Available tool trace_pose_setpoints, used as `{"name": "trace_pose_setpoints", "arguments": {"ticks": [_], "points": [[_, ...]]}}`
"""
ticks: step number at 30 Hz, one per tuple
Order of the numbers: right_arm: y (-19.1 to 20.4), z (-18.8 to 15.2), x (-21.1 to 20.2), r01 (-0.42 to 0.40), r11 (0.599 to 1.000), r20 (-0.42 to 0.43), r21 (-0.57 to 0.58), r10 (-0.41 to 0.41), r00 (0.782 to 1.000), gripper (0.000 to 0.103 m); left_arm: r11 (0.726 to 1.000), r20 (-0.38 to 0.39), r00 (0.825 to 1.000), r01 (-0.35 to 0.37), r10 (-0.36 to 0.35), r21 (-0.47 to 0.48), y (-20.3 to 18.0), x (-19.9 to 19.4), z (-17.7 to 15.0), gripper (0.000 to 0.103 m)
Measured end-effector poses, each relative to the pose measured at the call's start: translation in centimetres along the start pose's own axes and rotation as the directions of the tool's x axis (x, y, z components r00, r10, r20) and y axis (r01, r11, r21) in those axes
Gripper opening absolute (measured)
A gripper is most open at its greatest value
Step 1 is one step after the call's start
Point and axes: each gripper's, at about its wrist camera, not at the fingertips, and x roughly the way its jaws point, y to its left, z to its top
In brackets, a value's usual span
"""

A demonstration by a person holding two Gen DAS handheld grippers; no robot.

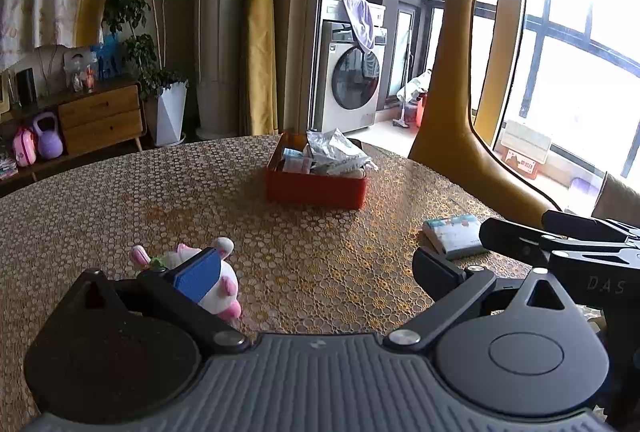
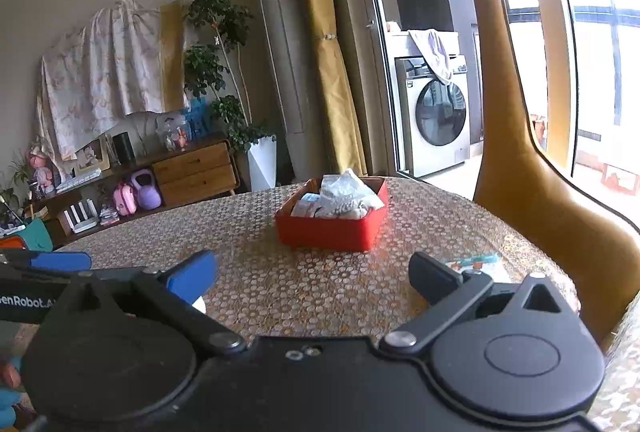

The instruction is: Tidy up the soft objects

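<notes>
The white-and-pink plush toy (image 1: 218, 284) lies on the near left of the patterned surface (image 1: 120, 199), just behind the left claw (image 1: 316, 272), whose fingers stand wide apart and hold nothing. A tissue pack (image 1: 454, 235) lies on the right, near the right claw (image 2: 316, 278), also spread apart and empty. The red box (image 1: 316, 187) of packets sits farther back, at centre.

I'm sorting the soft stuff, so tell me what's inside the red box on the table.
The red box holds crinkled silvery packets heaped over small pale-blue packs. Whatever lies beneath them is hidden.
</notes>
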Motion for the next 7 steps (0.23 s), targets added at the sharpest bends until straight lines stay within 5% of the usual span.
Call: {"name": "trace_pose_setpoints", "arguments": {"ticks": [7], "points": [[0.2,-0.31,-0.34,0.003,1.0,-0.008,-0.006,-0.003,1.0,0.103,1.0,-0.016,1.0,-0.008,0.008,0.003,-0.07,-0.29,-0.47,0.103]]}}
